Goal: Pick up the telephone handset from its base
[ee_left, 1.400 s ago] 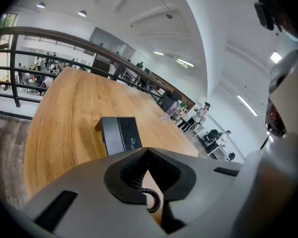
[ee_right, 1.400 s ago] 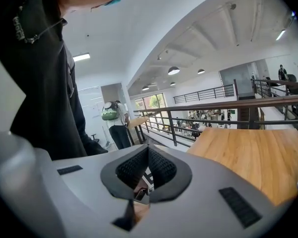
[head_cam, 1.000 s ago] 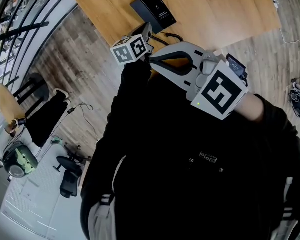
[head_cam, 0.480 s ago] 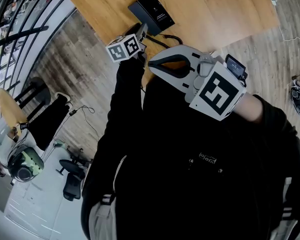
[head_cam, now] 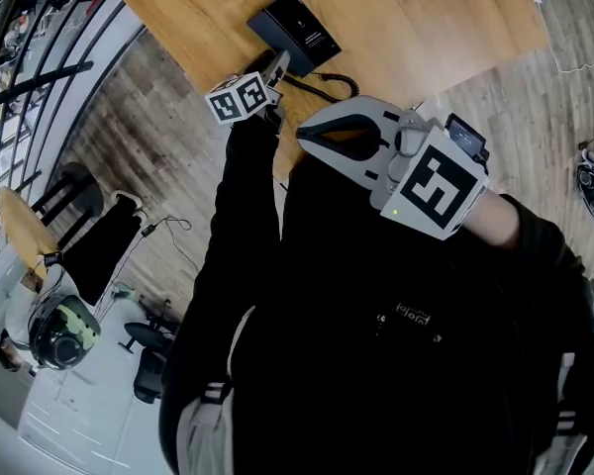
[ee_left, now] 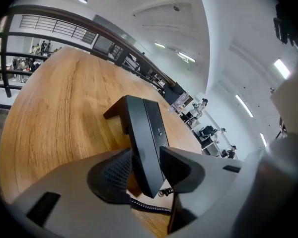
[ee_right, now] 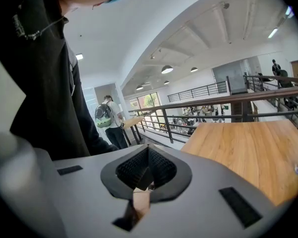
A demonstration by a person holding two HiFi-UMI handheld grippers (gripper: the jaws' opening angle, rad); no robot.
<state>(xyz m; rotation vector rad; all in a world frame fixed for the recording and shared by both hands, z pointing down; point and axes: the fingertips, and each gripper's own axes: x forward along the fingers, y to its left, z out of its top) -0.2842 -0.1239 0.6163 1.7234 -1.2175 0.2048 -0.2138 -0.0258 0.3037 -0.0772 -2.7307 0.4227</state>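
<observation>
The black telephone (head_cam: 295, 30) lies on the wooden table (head_cam: 426, 18), its handset (ee_left: 141, 143) resting along the base's left side. A coiled cord (head_cam: 327, 85) curls out from the near end. My left gripper (ee_left: 146, 172) has reached down over that near end. Its jaws are opening, with the handset standing between them and a gap showing at the right pad (ee_left: 181, 165). In the head view its marker cube (head_cam: 240, 97) sits just short of the phone. My right gripper (ee_right: 148, 170) is shut on nothing and hangs near my chest (head_cam: 302, 132), off the table's near edge.
The table's left edge (head_cam: 178, 57) runs close to the phone, with plank floor below it. A chair (head_cam: 20, 211) and railings stand at the far left, shoes (head_cam: 589, 181) at the right. A person with a backpack (ee_right: 104, 118) stands far behind.
My left gripper has moved forward and down toward the phone's near end. The right gripper has stayed almost where it was.
</observation>
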